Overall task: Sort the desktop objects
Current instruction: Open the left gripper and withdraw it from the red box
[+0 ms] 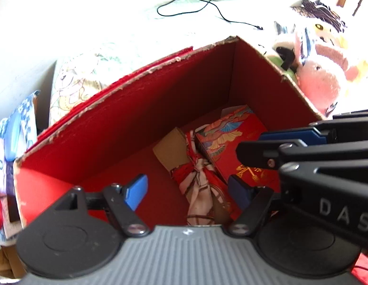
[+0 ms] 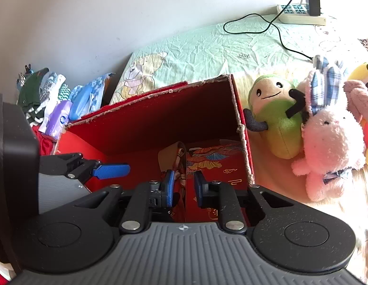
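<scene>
A red cardboard box (image 1: 136, 80) (image 2: 160, 90) stands open-topped on a bed. On its floor lie a red patterned gift box (image 1: 231, 137) (image 2: 212, 163) and a brown bundle tied with a red-and-white scarf (image 1: 198, 173) (image 2: 181, 166). My left gripper (image 1: 188, 191) hangs open over the box, with nothing between its blue pads. One of its pads (image 2: 110, 171) shows at the left of the right wrist view. My right gripper (image 2: 185, 187) (image 1: 249, 143) hangs over the box's right half above the gift box. Its pads stand a narrow gap apart and hold nothing.
Plush toys lie just right of the box: a green one (image 2: 276, 118), a pink rabbit (image 2: 331, 142) (image 1: 319, 80) and a yellow one (image 2: 364, 76). Packets and folded cloths (image 2: 86, 97) are piled at the left. A power strip (image 2: 300, 14) with a black cable sits far back.
</scene>
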Action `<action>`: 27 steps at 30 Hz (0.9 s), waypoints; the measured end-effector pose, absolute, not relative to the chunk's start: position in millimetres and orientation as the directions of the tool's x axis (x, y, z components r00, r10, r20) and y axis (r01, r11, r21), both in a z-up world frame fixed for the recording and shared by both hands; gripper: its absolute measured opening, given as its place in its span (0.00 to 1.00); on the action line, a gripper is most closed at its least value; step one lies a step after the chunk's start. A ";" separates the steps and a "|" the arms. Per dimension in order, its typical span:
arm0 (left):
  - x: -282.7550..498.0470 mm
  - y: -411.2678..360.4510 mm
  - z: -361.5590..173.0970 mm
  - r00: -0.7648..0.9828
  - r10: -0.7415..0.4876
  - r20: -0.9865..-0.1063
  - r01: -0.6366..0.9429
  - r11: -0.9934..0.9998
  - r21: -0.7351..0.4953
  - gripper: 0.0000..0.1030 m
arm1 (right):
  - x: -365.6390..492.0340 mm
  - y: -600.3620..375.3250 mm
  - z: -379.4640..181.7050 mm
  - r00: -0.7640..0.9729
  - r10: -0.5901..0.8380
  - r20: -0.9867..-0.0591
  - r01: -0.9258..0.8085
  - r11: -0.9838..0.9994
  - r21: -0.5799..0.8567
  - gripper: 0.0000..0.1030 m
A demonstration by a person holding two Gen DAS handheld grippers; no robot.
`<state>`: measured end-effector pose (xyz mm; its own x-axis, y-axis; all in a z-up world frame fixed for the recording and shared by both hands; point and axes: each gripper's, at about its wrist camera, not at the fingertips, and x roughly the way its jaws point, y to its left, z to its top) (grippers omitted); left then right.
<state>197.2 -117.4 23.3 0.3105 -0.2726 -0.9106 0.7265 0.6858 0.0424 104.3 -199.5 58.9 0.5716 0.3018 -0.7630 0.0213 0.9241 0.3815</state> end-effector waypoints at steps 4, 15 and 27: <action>187.2 -117.9 31.8 0.355 -0.270 -0.895 0.704 0.708 0.065 0.75 | 95.5 -204.1 66.2 0.598 0.314 -0.737 0.011 0.917 0.399 0.21; 162.4 -117.0 53.1 0.413 -0.270 -0.870 0.653 0.754 0.077 0.76 | 62.6 -225.1 75.3 0.631 0.355 -0.690 -0.020 0.896 0.443 0.24; 134.6 -95.6 73.6 0.475 -0.265 -0.839 0.580 0.811 0.072 0.76 | 27.3 -245.8 79.2 0.643 0.398 -0.654 -0.071 0.882 0.467 0.24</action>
